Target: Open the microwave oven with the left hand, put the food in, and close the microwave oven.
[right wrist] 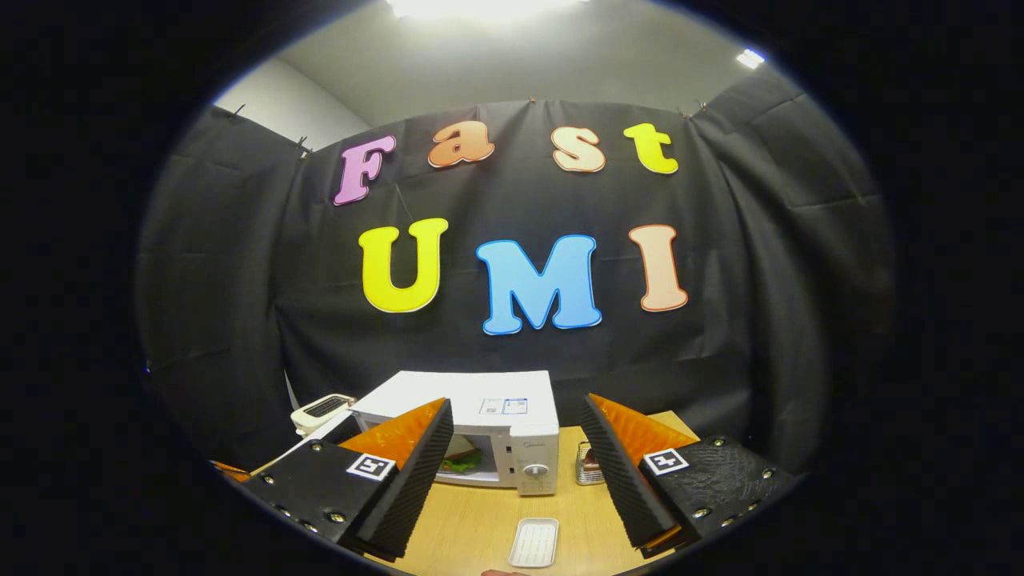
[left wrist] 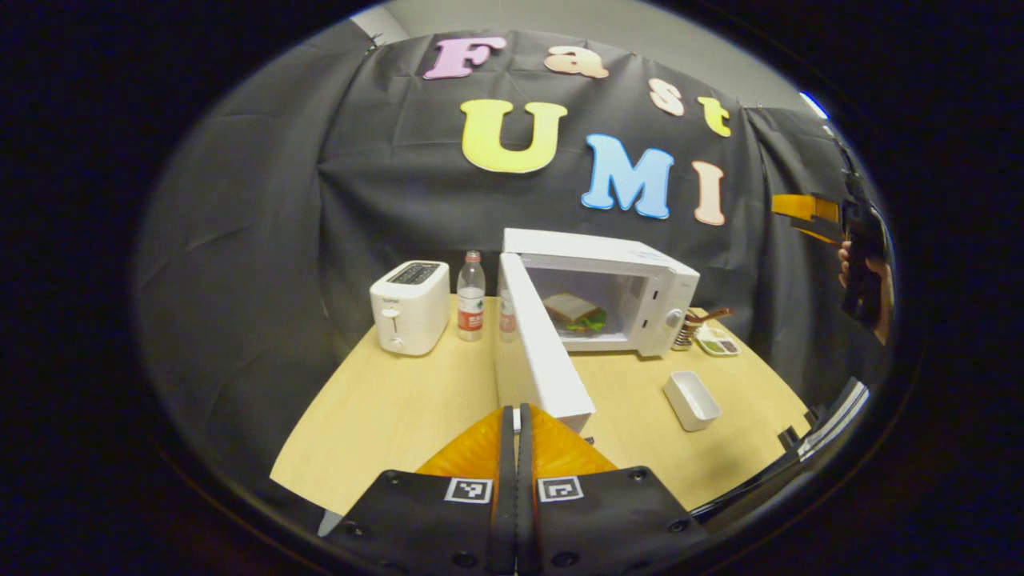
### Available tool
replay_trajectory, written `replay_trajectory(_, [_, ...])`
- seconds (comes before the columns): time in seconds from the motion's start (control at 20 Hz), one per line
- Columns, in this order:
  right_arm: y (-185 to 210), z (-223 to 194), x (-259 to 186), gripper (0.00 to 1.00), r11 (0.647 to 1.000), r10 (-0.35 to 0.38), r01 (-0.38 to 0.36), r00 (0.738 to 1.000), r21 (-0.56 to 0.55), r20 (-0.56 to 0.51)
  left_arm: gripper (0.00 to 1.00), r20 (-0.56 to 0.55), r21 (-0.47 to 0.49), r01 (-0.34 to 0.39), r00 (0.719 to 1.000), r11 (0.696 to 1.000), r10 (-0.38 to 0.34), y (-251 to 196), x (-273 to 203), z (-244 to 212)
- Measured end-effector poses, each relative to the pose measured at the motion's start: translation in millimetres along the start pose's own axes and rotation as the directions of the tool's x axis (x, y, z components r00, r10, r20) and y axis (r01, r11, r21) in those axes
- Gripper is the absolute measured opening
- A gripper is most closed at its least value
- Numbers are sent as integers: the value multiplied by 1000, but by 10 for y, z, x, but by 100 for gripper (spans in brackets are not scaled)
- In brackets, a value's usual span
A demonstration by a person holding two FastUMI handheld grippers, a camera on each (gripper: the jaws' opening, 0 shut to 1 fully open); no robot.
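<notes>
The white microwave (left wrist: 640, 276) stands at the back of the wooden table (left wrist: 384, 408), and its door (left wrist: 544, 352) is swung wide open toward me. A sandwich (left wrist: 574, 312) lies inside the cavity. My left gripper (left wrist: 516, 416) is shut with nothing between its fingers, its tips just before the door's near lower corner. My right gripper (left wrist: 808, 212) hangs high at the far right in a hand (left wrist: 884, 304). In the right gripper view, the right gripper (right wrist: 516, 436) is open and empty above the table, facing the microwave (right wrist: 512, 416) and the sandwich (right wrist: 460, 458).
A white toaster (left wrist: 410, 306) and a water bottle (left wrist: 470, 298) stand left of the microwave. A white rectangular dish (left wrist: 692, 400) lies on the table in front right. A small rack (left wrist: 686, 330) and a plate (left wrist: 718, 342) sit right of the microwave.
</notes>
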State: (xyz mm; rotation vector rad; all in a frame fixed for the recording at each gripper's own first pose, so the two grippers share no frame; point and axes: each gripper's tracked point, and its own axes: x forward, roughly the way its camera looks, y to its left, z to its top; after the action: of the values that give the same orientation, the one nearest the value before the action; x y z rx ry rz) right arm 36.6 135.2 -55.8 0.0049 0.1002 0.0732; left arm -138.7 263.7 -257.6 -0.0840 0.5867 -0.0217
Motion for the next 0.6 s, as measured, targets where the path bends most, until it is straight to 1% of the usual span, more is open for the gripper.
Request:
replay_trajectory(0.1, [-83,-25,29,97,1000,-6,6,1000,11,-8,7,-1,12,34,999,999,-34,-220,57,63])
replay_trajectory(0.15, [-143,-45,54,97,1000,-10,10,1000,17,-14,9,-4,13,47,999,999,-47,-323,97,83])
replay_trajectory(0.2, [-189,-57,79,97,1000,-9,10,1000,21,-18,9,-5,12,67,998,998,-67,-441,133,119])
replay_trajectory(0.25, [-240,-72,110,97,1000,-10,10,1000,23,-22,7,-8,10,87,996,996,-87,-568,174,143])
replay_trajectory(0.3, [-299,-84,140,97,1000,-13,13,1000,23,-27,9,-13,11,103,995,995,-103,-675,234,159])
replay_trajectory(0.35, [-351,-113,166,97,1000,-13,14,999,26,-33,7,-16,13,116,993,993,-115,-773,297,179])
replay_trajectory(0.6, [-603,-174,356,97,999,-16,18,999,34,-52,9,-27,2,200,979,980,-200,-1345,642,270])
